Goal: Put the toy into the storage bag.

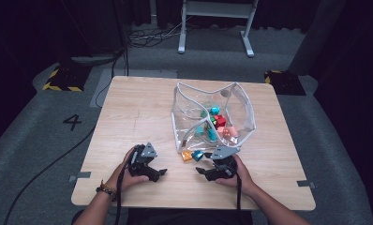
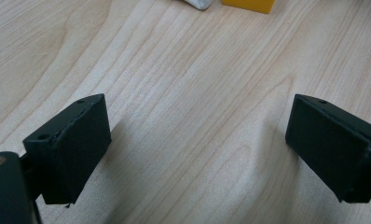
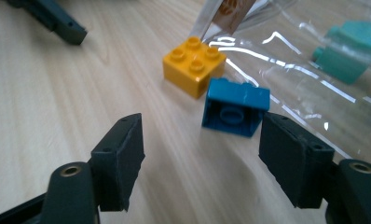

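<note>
Both tools wide open and empty, right tool (image 3: 200,154) facing blue brick (image 3: 235,113) tipped on side, hollow underside toward it

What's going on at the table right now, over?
Both grippers open, empty. Right gripper faces blue brick, orange brick behind it. Clear pouch holds more bricks. Nothing in the way.

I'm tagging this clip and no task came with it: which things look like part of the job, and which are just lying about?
Likely part of the job:
- yellow brick
- blue brick
- clear pouch holding more bricks
- left gripper and right gripper, both open

Just lying about:
- floor cables
- white stand
</note>
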A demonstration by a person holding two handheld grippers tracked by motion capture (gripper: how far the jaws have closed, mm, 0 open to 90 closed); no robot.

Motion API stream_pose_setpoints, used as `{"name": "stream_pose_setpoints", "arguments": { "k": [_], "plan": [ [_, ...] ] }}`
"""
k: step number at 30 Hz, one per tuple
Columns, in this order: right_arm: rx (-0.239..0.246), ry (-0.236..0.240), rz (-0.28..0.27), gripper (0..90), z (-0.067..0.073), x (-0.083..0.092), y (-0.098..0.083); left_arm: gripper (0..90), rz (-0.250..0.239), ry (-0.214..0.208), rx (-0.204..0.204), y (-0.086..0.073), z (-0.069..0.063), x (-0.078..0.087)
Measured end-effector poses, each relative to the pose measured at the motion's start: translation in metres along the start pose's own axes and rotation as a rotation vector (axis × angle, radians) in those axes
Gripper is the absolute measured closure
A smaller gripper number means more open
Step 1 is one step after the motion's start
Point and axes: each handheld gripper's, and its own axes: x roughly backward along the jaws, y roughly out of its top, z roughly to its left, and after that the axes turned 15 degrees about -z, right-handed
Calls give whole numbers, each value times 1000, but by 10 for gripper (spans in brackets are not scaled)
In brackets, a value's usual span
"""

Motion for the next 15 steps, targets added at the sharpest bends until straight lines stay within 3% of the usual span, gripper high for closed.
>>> {"name": "stream_pose_setpoints", "arguments": {
  "k": [5, 9, 15],
  "plan": [
    [-12, -9, -5, 316, 1, -12, 4, 68, 0, 0, -1, 0, 0, 0],
    [-7, -64, -4, 302, 0, -15, 5, 69, 1, 0, -1, 0, 0, 0],
    [-4, -70, 4, 302, -3, -18, 6, 68, 1, 0, 0, 0, 0, 0]
  ]
}}
